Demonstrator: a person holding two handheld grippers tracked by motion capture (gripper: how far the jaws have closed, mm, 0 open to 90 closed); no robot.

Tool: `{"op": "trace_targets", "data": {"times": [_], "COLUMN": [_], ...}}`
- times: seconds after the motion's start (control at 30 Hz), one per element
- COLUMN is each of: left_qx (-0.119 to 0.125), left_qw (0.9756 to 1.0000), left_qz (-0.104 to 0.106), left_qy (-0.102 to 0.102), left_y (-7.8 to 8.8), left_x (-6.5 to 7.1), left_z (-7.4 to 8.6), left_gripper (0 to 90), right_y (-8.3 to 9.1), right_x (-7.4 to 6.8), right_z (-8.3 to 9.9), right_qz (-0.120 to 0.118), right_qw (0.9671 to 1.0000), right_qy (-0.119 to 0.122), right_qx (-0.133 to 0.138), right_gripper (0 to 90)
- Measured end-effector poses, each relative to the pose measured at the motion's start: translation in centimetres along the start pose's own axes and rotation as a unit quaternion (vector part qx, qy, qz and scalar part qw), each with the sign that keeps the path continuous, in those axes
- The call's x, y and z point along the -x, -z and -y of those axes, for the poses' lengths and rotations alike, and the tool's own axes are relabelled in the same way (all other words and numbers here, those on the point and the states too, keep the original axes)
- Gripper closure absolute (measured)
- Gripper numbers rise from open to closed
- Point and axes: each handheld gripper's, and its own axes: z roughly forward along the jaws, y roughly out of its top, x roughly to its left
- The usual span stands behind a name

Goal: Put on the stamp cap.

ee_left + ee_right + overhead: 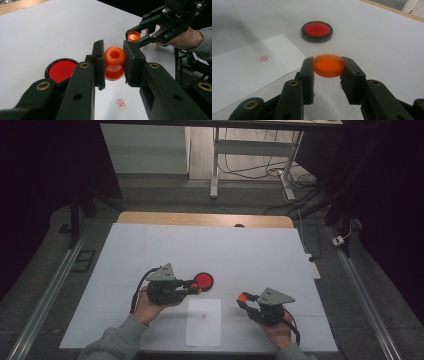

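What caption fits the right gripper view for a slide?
Right claw clamps an orange cap above the white table, red ink pad and stamped paper beyond.

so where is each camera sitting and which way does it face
High view: above the table's near side, looking forward and down; both forearms enter below with the left hand-held gripper and right hand-held gripper.
Left gripper view: along its jaws, shut on the orange stamp.
Right gripper view: along its jaws, shut on the orange cap.
Shared: red ink pad and stamped paper.
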Motion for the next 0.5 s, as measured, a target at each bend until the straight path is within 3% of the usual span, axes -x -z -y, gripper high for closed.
{"op": "trace_targets", "data": {"times": [0.5], "left_qx": [-0.001], "left_qw": [1.0000], "left_qz": [0.000], "left_qy": [0.001], "left_y": [-0.1], "left_x": [-0.1], "left_z": [0.0], "left_gripper": [72.4], "right_y": [-1.2], "right_x": [-1.0], "right_z": [-0.7], "right_qz": [-0.015], "right_qw": [0.9999], "right_qy": [0.005], "right_qx": [0.003], "right_gripper": [63.8]}}
